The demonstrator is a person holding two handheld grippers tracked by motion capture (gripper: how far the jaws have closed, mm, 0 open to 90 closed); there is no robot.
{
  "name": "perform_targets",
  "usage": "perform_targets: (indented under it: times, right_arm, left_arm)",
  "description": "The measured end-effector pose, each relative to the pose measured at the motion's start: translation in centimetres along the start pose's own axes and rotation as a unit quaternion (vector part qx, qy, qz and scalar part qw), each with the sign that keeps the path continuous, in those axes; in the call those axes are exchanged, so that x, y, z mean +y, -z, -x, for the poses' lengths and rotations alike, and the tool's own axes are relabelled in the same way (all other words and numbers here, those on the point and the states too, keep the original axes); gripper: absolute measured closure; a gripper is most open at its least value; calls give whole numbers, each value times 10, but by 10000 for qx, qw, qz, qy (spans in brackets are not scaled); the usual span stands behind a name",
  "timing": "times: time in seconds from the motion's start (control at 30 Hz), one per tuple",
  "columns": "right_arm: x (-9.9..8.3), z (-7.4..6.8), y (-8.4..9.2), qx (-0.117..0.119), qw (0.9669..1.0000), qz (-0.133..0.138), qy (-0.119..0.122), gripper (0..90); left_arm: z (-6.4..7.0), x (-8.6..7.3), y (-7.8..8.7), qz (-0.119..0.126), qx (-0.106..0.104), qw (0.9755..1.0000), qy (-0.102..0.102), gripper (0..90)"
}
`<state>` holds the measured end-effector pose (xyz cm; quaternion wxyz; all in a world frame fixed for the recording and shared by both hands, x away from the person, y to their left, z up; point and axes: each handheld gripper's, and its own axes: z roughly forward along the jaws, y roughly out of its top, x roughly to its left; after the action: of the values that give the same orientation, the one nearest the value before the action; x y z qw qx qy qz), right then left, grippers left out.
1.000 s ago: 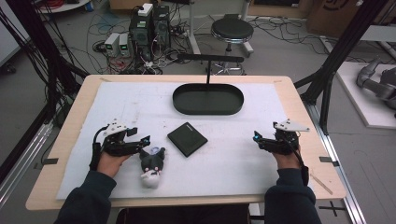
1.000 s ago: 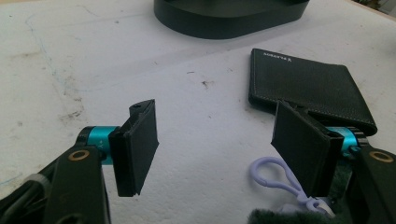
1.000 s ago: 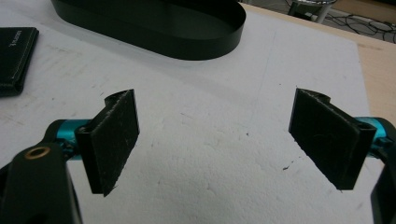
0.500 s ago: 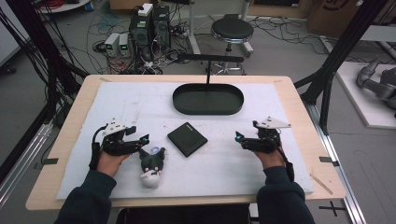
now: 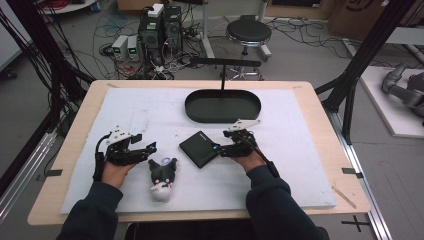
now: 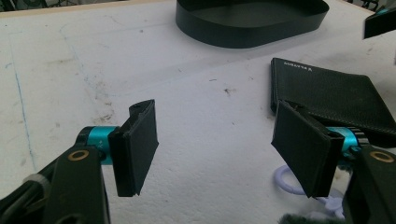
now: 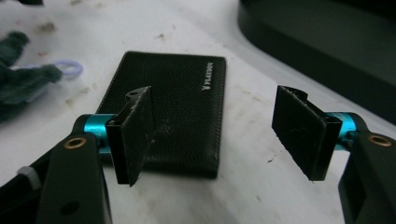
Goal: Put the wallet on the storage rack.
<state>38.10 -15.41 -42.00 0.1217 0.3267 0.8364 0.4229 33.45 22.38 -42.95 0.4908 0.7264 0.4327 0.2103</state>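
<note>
The wallet (image 5: 200, 149), a flat black leather piece, lies on the white sheet of the tabletop (image 5: 150, 107), in front of the black oval tray (image 5: 222, 106) and to the right of the plush toy (image 5: 161, 176). In the high view its right corner is covered by the tips of the right claw (image 5: 216, 149), so contact there cannot be judged. In the right claw view (image 7: 219, 135) part of the wallet is masked by the left pad, and the tray is cut off by the upper edge. A small pale imprint is stamped near one corner; it seems to read "PLAYBOY", though the letters are too blurred to be confirmed. In the left claw view the same imprint is seen as an unreadable line, the wallet's far end is cut by the right pad, and the toy is reduced to a lilac ring and a dark tuft at the bottom edge. The wallet is set obliquely to the tabletop's edges; its long axis is seen running from the lower right up toward the upper left in the high view. The right claw has just been closing, yet a wide gap remains and nothing is gripped; the wallet lies below and beyond the pads. The left claw (image 5: 150, 149) is held wide apart and empty, just beside the toy's head.
</note>
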Motion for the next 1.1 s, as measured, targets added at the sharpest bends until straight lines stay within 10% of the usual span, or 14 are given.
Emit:
perform_targets:
  times: [0.17, 0.37, 0.57, 0.73, 1.1]
  right_arm:
    - [-3, 2, -37, 147, 9981, -592, 61, 261]
    - [-4, 11, -40, 381, 9974, -595, -141, 263]
    - [-2, 8, -37, 632, 9957, -668, -105, 481]
    - [-1, 18, -34, 642, 9944, -665, -519, 707]
    - [4, 19, -20, 586, 9967, -445, -347, 821]
  left_arm:
    - [-3, -1, 2, 39, 8, 10000, 47, 307]
    - [-5, -1, 4, 69, 59, 9999, 67, 307]
    - [-5, 0, 4, 104, 77, 9999, 82, 308]
    - [-6, 0, 4, 111, 80, 9999, 90, 308]
    - [-9, -1, 6, 126, 105, 9997, 152, 307]
